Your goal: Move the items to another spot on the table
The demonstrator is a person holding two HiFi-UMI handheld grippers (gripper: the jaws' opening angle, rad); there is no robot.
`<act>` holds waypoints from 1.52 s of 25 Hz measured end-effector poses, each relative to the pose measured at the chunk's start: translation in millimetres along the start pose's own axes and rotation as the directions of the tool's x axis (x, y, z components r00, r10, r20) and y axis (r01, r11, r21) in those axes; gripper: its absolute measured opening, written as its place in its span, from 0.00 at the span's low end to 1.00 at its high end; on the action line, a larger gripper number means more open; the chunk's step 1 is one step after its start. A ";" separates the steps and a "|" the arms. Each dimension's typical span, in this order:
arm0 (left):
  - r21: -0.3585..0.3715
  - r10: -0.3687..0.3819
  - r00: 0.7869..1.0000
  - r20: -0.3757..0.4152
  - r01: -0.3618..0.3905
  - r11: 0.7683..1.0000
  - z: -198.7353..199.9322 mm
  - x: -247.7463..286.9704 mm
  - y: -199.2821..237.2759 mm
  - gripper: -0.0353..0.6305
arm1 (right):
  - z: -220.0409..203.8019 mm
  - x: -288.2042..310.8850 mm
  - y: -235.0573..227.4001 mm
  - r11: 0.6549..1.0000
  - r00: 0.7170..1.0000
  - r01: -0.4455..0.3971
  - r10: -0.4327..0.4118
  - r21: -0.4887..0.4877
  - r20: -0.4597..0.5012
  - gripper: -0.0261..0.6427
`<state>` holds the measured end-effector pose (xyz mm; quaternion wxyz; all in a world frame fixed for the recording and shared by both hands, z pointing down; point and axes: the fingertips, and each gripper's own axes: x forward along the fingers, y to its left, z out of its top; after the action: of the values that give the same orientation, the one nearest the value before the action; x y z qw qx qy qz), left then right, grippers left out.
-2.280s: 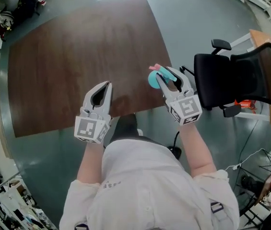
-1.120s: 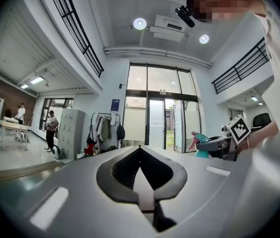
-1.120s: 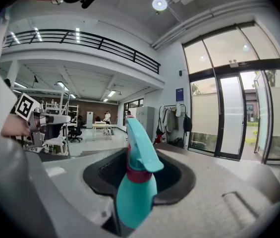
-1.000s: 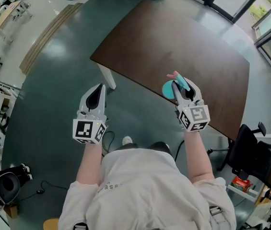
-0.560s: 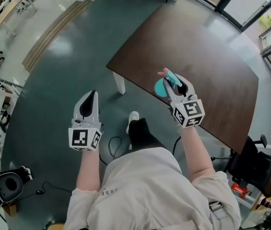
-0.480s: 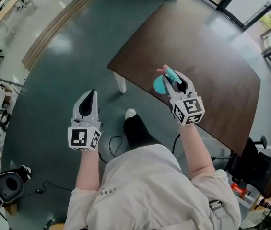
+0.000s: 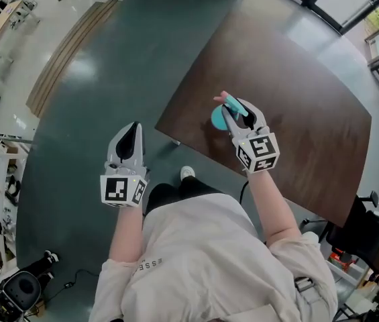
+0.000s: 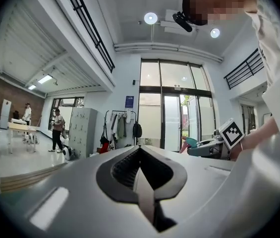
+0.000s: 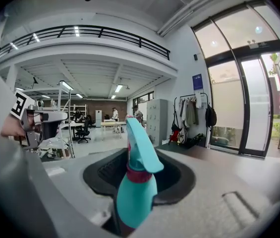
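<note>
Looking down from the head view, you have the right gripper [image 7: 233, 110] over the near left part of the dark brown table [image 7: 296, 72], its jaws clamped on a teal spray bottle [image 7: 218, 117]. The bottle hangs in the air above the tabletop, its pink nozzle tip pointing away from you. Your left gripper [image 7: 133, 129] is off to the left, over the grey floor [image 7: 102, 79] and well apart from the table edge. No other item shows on the tabletop in this view.

Your left gripper view shows its jaws pressed together with nothing between them, aimed out across the room, not at the table.

Your right gripper view shows the bottle standing between the jaws, gripped low on its teal body, with its magenta collar and trigger head rising above them.

By my reading you are mid-carry: the bottle is picked up but not yet placed. What's left is to choose a spot on the table, lower the bottle until it stands, and release it.
</note>
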<state>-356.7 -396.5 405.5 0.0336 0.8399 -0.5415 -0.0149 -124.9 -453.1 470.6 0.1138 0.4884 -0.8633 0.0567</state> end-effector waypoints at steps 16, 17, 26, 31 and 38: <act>-0.101 -0.393 0.907 -0.150 0.381 0.919 -59.9 156.2 37.2 0.08 | -24.4 92.1 -24.8 0.969 0.972 0.230 -0.223 0.089 -0.078 0.24; -0.109 -0.410 0.899 -0.154 0.397 0.912 -64.0 160.3 38.4 0.08 | -23.1 95.3 -23.3 0.968 0.971 0.236 -0.231 0.083 -0.067 0.24; -0.148 -0.509 0.843 -0.175 0.488 0.860 -92.3 177.3 36.6 0.08 | -42.7 105.8 -14.5 0.955 0.954 0.295 -0.292 0.039 -0.061 0.24; -0.154 -0.540 0.823 -0.173 0.519 0.841 -104.3 175.2 35.0 0.08 | -44.8 98.8 -20.2 0.936 0.940 0.341 -0.341 0.092 -0.020 0.24; -0.169 -0.570 0.801 -0.185 0.546 0.821 -93.4 169.4 30.3 0.08 | -47.1 90.3 -24.6 0.890 0.931 0.355 -0.365 0.286 -0.018 0.45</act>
<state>-308.5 -559.5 502.7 0.1343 0.9550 -0.2610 0.0428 -142.1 -530.9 538.7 0.0354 0.6519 -0.7426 0.1495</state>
